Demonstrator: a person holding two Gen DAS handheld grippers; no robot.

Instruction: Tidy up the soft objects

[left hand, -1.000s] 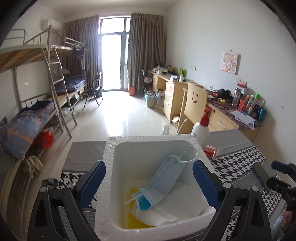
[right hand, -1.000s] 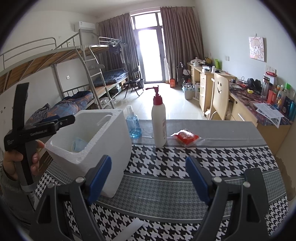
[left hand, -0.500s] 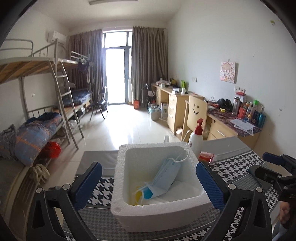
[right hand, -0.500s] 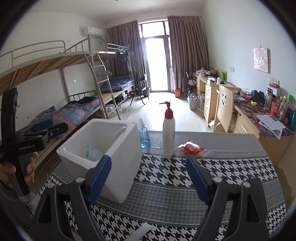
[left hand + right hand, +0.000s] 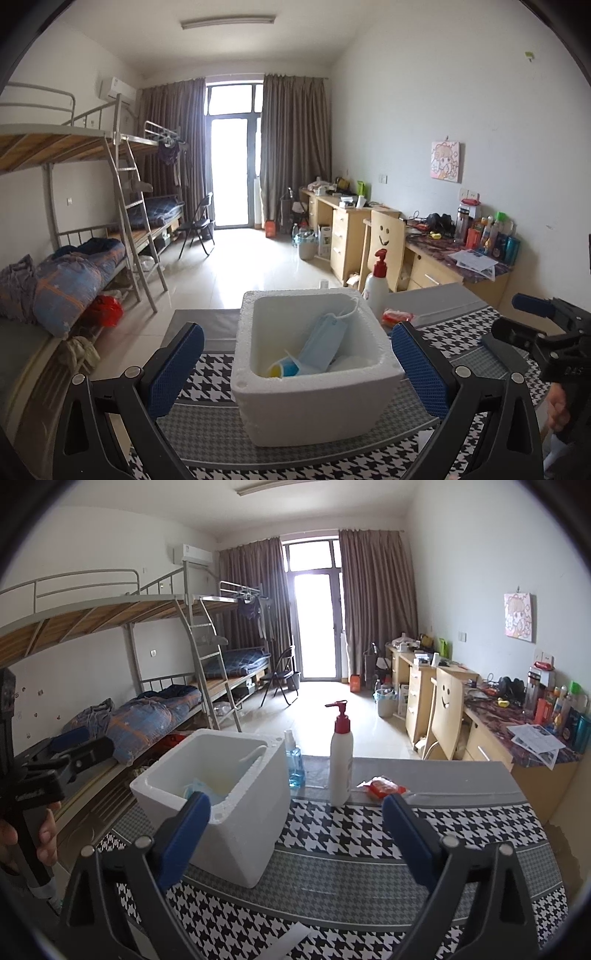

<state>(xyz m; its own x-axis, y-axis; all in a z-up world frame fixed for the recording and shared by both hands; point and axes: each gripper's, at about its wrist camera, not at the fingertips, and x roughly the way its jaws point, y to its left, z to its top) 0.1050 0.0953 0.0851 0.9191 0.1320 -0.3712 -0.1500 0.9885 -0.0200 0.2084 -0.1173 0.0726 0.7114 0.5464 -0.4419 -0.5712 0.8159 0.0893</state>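
A white foam box [image 5: 314, 402] [image 5: 240, 842] stands on the houndstooth tablecloth [image 5: 369, 830]. Inside it lie a blue face mask [image 5: 325, 341], a yellow and blue item [image 5: 282, 368] and white cloth [image 5: 351, 363]. My left gripper [image 5: 297, 369] is open, drawn back in front of the box, nothing between its blue pads. My right gripper [image 5: 295, 845] is to the right of the box; its jaws are opening and hold nothing. It also shows at the right edge of the left wrist view, as the right gripper [image 5: 532, 325].
Behind the box stand a white pump bottle with a red top [image 5: 340, 760], a small blue bottle [image 5: 294, 766] and a red packet [image 5: 384, 787]. A white strip [image 5: 288, 938] lies near the table's front edge. A bunk bed [image 5: 147, 686] and desks [image 5: 480, 731] line the room.
Both grippers pulled back and rose, so the box looks smaller and farther. The right gripper's jaws spread a little wider. The mask stays in the box.
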